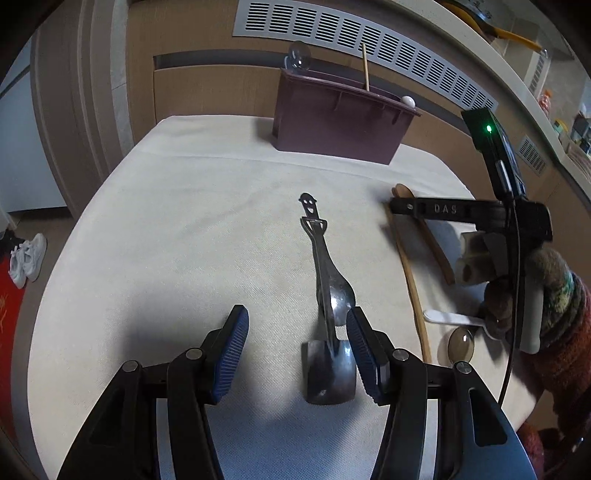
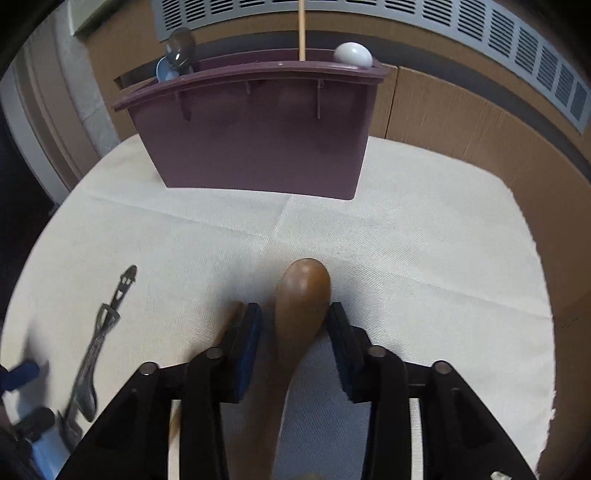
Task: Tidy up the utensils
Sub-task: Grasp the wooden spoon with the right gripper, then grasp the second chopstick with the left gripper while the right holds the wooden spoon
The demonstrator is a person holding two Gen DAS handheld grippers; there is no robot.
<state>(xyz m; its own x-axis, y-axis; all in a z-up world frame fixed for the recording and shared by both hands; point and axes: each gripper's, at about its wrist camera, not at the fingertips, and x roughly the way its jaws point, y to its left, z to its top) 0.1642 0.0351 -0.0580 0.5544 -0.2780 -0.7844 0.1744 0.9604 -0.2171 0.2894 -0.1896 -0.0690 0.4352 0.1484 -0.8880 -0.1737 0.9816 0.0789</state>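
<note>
My left gripper (image 1: 295, 314) is open and low over the white cloth. A metal spoon (image 1: 325, 258) with a smiley handle and a small metal shovel-shaped utensil (image 1: 328, 373) lie crossed, just inside its right finger and untouched. My right gripper (image 2: 295, 314) stands open with the bowl of a brown wooden spoon (image 2: 303, 291) between its pads; a gap shows on the left side. A purple utensil holder (image 2: 258, 147) stands at the back with a wooden stick (image 2: 301, 29), a white spoon (image 2: 352, 54) and a clear spoon (image 2: 181, 48) in it.
By the right gripper (image 1: 402, 206) lie a long wooden utensil (image 1: 413, 288), a white plastic spoon (image 1: 454, 319) and a translucent brown spoon bowl (image 1: 461, 345). A sleeved hand (image 1: 546, 295) holds that gripper. The table's edge curves round close at the left and right.
</note>
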